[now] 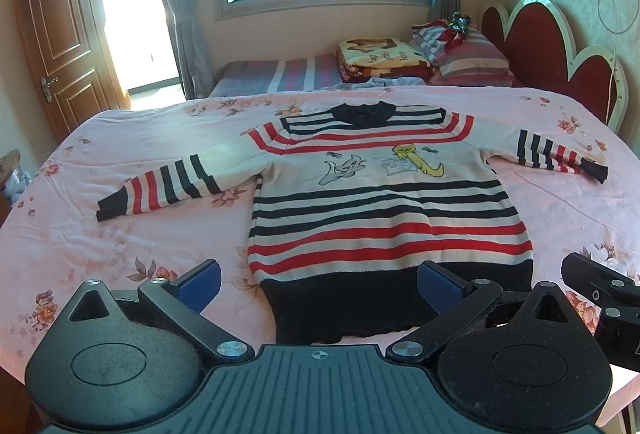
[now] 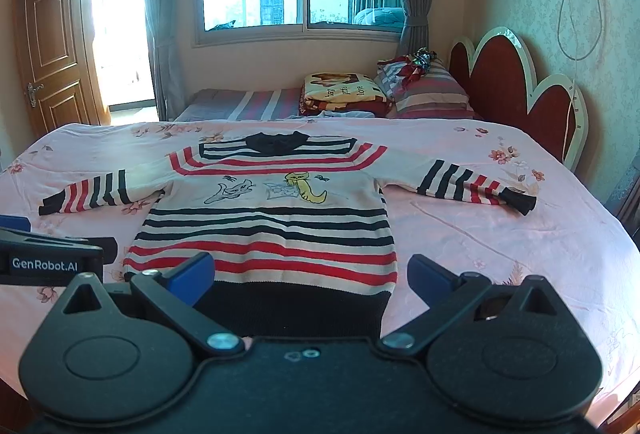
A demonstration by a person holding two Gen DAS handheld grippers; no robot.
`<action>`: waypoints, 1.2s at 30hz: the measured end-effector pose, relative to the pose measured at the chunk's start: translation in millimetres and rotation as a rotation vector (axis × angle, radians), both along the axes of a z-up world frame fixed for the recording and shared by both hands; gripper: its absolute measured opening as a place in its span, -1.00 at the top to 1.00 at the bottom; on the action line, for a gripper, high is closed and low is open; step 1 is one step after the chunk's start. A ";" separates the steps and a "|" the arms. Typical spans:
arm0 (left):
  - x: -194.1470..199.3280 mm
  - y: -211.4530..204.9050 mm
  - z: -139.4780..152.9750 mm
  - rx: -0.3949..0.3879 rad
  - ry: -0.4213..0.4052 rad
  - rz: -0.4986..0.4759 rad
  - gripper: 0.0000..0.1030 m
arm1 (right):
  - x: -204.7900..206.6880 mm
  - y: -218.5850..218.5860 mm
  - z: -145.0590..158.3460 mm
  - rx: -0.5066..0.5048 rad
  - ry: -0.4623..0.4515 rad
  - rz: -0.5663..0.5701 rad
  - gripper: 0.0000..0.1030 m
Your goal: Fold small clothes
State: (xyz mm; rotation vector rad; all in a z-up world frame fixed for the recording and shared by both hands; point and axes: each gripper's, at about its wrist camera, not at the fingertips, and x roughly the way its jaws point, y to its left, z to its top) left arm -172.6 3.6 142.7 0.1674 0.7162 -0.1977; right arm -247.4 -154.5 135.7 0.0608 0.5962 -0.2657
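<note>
Lying flat on the pink floral bed (image 1: 120, 234), the striped sweater (image 1: 384, 210) has both sleeves spread wide. Near its dark hem, the left gripper (image 1: 320, 284) and right gripper (image 2: 310, 274) hover with fingers apart, holding nothing.

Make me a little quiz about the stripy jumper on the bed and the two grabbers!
1. True or false: the striped sweater lies spread flat on the pink floral bedsheet.
2. Which is open: A left gripper, B right gripper, C both?
3. What colour is the sweater's hem?

Key: 1 true. 2 C. 3 black, or very dark navy.
</note>
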 end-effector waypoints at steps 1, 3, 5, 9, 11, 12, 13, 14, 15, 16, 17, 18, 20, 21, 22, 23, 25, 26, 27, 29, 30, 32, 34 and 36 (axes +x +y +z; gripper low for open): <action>-0.2 0.1 0.0 -0.001 0.001 0.000 -1.00 | 0.1 0.0 0.1 0.005 0.003 -0.001 -0.98; -0.5 -0.5 -1.0 -0.001 0.001 0.000 -1.00 | 0.0 0.4 0.0 0.004 -0.001 -0.001 -0.98; 0.6 -1.5 -1.6 0.002 0.000 0.000 -1.00 | 0.4 0.0 -0.3 0.004 -0.006 -0.003 -0.98; 2.0 -1.3 -2.1 0.001 0.001 0.000 -1.00 | 0.5 0.1 0.3 0.010 -0.013 -0.004 -0.98; 3.4 -2.8 -2.7 0.001 0.002 0.002 -1.00 | 0.8 -1.4 0.5 0.017 -0.022 -0.006 -0.98; 2.7 -3.3 -2.7 0.001 0.003 0.002 -1.00 | 1.1 -1.8 0.2 0.018 -0.022 -0.006 -0.98; 3.7 -3.6 -2.6 0.000 0.005 0.001 -1.00 | 1.0 -1.7 0.1 0.021 -0.024 -0.005 -0.98; 4.6 -4.5 -2.6 -0.002 0.006 -0.003 -1.00 | 1.2 -1.7 0.3 0.022 -0.024 -0.007 -0.98; 5.4 -5.1 -3.0 -0.001 0.007 -0.004 -1.00 | 1.1 -2.7 0.6 0.024 -0.036 -0.008 -0.98; 6.8 -6.3 -3.0 0.000 0.006 -0.003 -1.00 | 0.6 -3.6 1.7 0.023 -0.042 -0.008 -0.98; 7.8 -6.4 -3.0 0.001 0.004 -0.002 -1.00 | -0.8 -3.8 2.9 0.006 -0.043 -0.010 -0.98; 8.3 -6.5 -3.4 0.001 0.003 -0.001 -1.00 | -0.4 -4.0 3.2 0.004 -0.045 -0.013 -0.98; 10.1 -6.7 -4.3 0.000 0.003 0.000 -1.00 | 0.0 -5.5 3.4 -0.015 -0.055 -0.019 -0.98; 11.3 -6.3 -4.9 -0.001 0.004 0.001 -1.00 | 0.7 -6.3 3.2 -0.019 -0.054 -0.021 -0.98; 13.1 -5.8 -5.5 -0.002 0.004 0.003 -1.00 | 1.3 -7.0 2.8 -0.025 -0.048 -0.024 -0.98; 15.1 -4.3 -6.2 -0.003 0.004 0.006 -1.00 | 1.9 -7.7 2.4 -0.026 -0.047 -0.026 -0.98; 19.5 -2.2 -7.4 -0.011 0.006 0.010 -1.00 | 2.9 -9.6 0.6 -0.036 -0.042 -0.031 -0.98; 21.3 -0.3 -8.5 -0.019 0.005 0.009 -1.00 | 3.5 -10.5 -0.2 -0.051 -0.045 -0.036 -0.98; 23.4 0.9 -9.1 -0.023 0.002 0.009 -1.00 | 4.6 -11.4 -0.8 -0.059 -0.046 -0.039 -0.98; 27.7 1.6 -10.2 -0.024 -0.008 0.012 -1.00 | 8.5 -14.2 -2.9 -0.068 -0.028 -0.046 -0.98; 30.6 1.9 -11.1 -0.024 -0.011 0.016 -1.00 | 11.8 -17.3 -4.6 -0.050 -0.015 -0.052 -0.98; 38.6 2.8 -13.0 -0.030 -0.009 0.026 -1.00 | 17.1 -22.7 -6.1 -0.040 -0.011 -0.058 -0.98; 49.0 1.1 -16.0 -0.034 0.005 0.034 -1.00 | 23.5 -30.0 -7.0 -0.035 -0.010 -0.061 -0.98; 61.3 -2.4 -19.2 -0.040 0.021 0.041 -1.00 | 32.7 -39.4 -10.5 -0.008 -0.001 -0.069 -0.98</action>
